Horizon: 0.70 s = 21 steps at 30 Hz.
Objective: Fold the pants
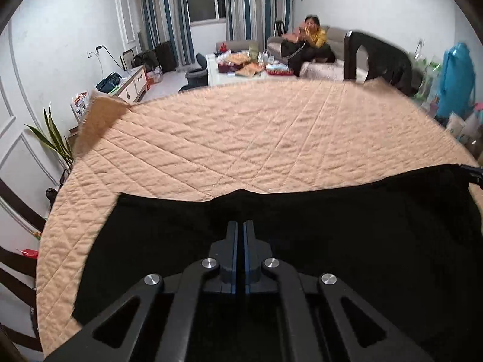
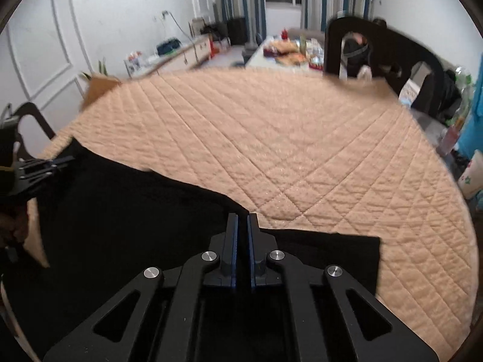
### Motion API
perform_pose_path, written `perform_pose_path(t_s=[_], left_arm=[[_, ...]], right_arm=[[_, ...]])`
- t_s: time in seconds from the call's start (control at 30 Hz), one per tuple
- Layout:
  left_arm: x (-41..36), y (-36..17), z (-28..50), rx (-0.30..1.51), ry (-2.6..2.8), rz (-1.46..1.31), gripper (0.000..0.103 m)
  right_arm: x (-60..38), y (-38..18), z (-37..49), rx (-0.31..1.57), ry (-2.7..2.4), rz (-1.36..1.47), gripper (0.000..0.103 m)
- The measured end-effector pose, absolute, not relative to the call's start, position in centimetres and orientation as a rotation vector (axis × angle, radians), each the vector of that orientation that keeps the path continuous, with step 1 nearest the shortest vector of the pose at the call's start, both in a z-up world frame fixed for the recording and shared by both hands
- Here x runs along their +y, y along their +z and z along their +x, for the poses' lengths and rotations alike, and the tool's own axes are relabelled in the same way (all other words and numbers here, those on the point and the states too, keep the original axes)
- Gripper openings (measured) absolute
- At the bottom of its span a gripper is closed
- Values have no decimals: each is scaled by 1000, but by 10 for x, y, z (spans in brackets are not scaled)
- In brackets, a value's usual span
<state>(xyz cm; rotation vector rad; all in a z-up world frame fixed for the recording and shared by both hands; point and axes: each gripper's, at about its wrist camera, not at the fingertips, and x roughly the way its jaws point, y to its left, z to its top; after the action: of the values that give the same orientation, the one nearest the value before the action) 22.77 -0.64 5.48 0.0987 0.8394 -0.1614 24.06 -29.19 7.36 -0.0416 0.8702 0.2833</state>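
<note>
The black pants (image 1: 347,229) lie spread across the near part of a peach quilted cover (image 1: 241,138). My left gripper (image 1: 240,224) is shut on the pants' far edge, which bunches up at the fingertips. In the right wrist view the pants (image 2: 135,217) stretch from the left to under my right gripper (image 2: 242,217), which is shut on their edge with a thin gap between the blue pads. The left gripper (image 2: 65,160) shows at the far left of that view, holding the same edge. The right gripper's tip (image 1: 474,175) shows at the right edge of the left wrist view.
The quilted cover (image 2: 317,150) lies over a round table. A dark wooden chair (image 2: 377,51) stands at the far right side, another chair (image 2: 30,120) at the left. A cardboard box (image 1: 99,123) sits at the table's far left edge. A cluttered table and a seated person (image 1: 314,39) are beyond.
</note>
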Motion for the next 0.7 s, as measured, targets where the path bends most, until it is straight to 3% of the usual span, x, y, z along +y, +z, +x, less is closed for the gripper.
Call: perform_pose_path(t_s=[0.33,0.7], left_arm=[[18,106,95,670,-265,12,4],[32,40,-10,773,-307,-71,5]], right_arm=[[-292,113,98,691,364,33,5],[-299,43,-1,810,347,222,6]])
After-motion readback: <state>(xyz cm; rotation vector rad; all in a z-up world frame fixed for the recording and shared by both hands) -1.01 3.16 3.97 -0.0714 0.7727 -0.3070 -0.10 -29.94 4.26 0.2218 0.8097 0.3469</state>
